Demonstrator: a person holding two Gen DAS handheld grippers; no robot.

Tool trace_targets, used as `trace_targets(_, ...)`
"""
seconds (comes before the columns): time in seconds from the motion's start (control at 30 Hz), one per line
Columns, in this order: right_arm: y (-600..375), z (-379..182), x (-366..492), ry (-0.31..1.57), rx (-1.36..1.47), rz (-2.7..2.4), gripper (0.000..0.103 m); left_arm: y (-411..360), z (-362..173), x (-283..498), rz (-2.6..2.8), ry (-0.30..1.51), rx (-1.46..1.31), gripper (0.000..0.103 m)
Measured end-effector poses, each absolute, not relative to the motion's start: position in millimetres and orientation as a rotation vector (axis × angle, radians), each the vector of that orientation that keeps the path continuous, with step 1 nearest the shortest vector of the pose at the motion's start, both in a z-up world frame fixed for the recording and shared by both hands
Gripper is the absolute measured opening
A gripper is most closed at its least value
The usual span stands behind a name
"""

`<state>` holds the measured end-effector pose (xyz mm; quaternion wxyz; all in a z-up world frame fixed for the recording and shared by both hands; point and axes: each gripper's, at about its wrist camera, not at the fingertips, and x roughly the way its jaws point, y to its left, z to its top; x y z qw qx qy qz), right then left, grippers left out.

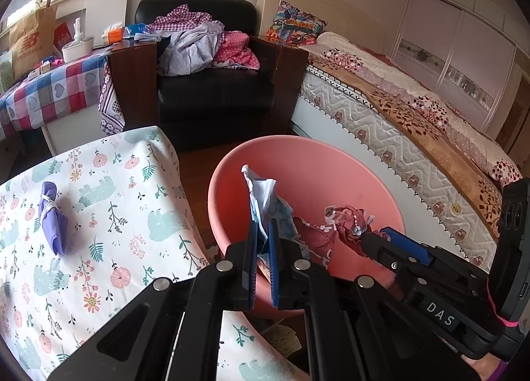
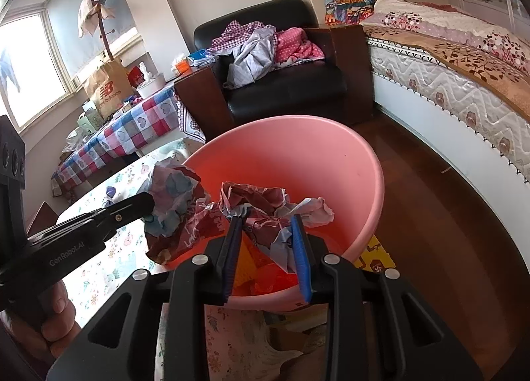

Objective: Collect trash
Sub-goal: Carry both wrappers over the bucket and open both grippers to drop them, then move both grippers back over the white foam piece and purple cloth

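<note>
- Left gripper (image 1: pixel 264 235): jaws nearly closed, pinching a crumpled wrapper (image 1: pixel 265 195) of pale blue and white paper; the wad stands up above the blue pads (image 1: pixel 273 248), over the near rim of the pink bin.
- Right gripper (image 2: pixel 269 225): jaws narrowly parted, clamped on a crumpled red-and-white paper wad (image 2: pixel 261 205); the wad hangs over the mouth of the bin.
- Pink plastic bin (image 2: pixel 331 155): stands on the wooden floor (image 2: pixel 440 215), just beside the corner of the floral-cloth table (image 1: pixel 109 202); orange scraps (image 2: pixel 268 276) lie inside at the bottom.
- Purple cloth bundle (image 1: pixel 51 215): lies on the table toward its left edge, well apart from both grippers.
- Person's hand (image 2: pixel 49 318): wraps the handle of the left gripper.
- Background: black armchair (image 1: pixel 215 96) heaped with clothes (image 1: pixel 205 41); bed (image 1: pixel 414 109) along the right wall.
</note>
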<state>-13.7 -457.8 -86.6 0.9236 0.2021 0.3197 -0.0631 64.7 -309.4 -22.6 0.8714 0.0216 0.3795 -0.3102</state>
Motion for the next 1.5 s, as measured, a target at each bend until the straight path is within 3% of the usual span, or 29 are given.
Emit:
trace_targets(0.27,-457.3,-88.4,-8.8,0.677,0.414,-0.143,0.032,-312.2,-23.1,62.3,-0.644,0.788,0.048,0.010)
trace_targets(0.43,-458.1,-89.6,-7.4,0.686,0.416,-0.149,0.032,-307.7,-20.0,62.0,-0.642,0.795,0.014,0.034)
trace_targets(0.67,-461.2,-89.1,-6.8,0.690,0.416,-0.168,0.034,-298.6,-9.4,57.7,-0.646,0.765,-0.003,0.034)
trace_targets(0.8,-460.9,-86.7,-8.3,0.679,0.417,-0.173,0.043,-290.9,-6.1,54.2,-0.645,0.760,-0.007,0.034)
trace_targets(1.5,-384.1,-62.3,-9.9,0.688,0.331,-0.007,0.043,-158.2,-8.2,16.6,-0.508,0.780,-0.031,0.045)
